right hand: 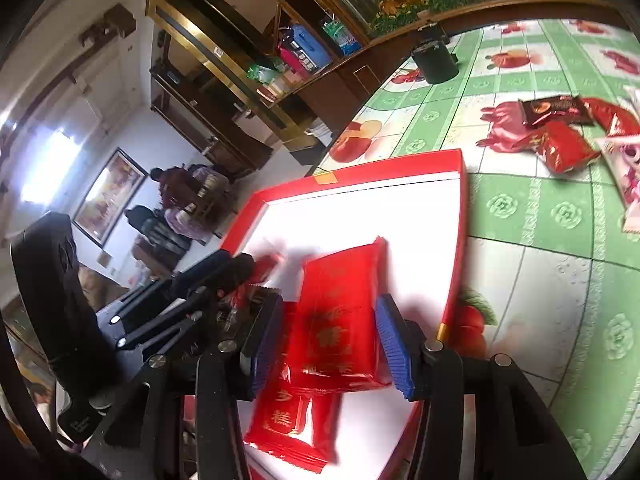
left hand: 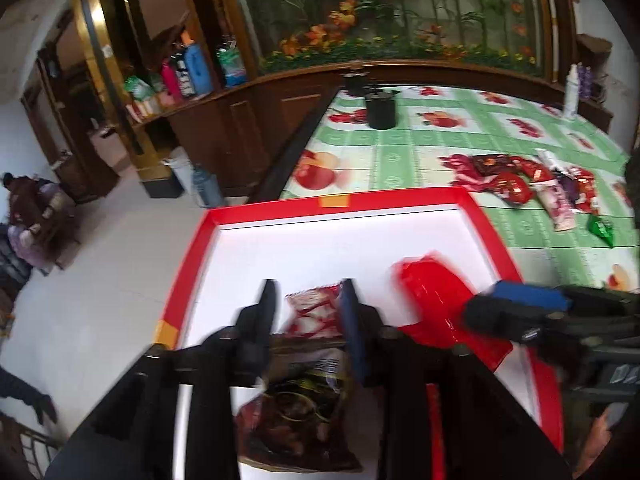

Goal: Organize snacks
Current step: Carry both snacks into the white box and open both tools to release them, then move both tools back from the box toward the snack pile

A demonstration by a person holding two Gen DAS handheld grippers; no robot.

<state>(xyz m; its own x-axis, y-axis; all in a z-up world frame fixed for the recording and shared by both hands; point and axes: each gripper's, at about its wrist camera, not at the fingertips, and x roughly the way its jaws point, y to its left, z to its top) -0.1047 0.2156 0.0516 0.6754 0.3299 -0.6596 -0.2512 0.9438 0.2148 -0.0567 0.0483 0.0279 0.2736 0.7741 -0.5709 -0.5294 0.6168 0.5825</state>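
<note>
both tools are dropping packets into the shallow red-rimmed white box [left hand: 332, 204]: left tool [left hand: 308, 312] part-open around a dark red foil packet [left hand: 298, 408], right tool [right hand: 328, 340] part-open, straddling a glossy red wrapper [right hand: 340, 320]. next, fetching the loose snack pile [left hand: 520, 188] at the frame's right on the desk [left hand: 400, 152].

One red-rimmed box [right hand: 460, 208] holds three snack packets: two red [right hand: 340, 320], one dark [left hand: 304, 412]. At two o'clock, roughly seven loose packets [left hand: 516, 188] lie heaped, exact number unclear. One black cup [left hand: 380, 110].

Red-rimmed white tray [left hand: 256, 210], glossy red packet [right hand: 340, 320], green-and-white fruit-print tablecloth [left hand: 400, 152], black cup [left hand: 380, 110]
</note>
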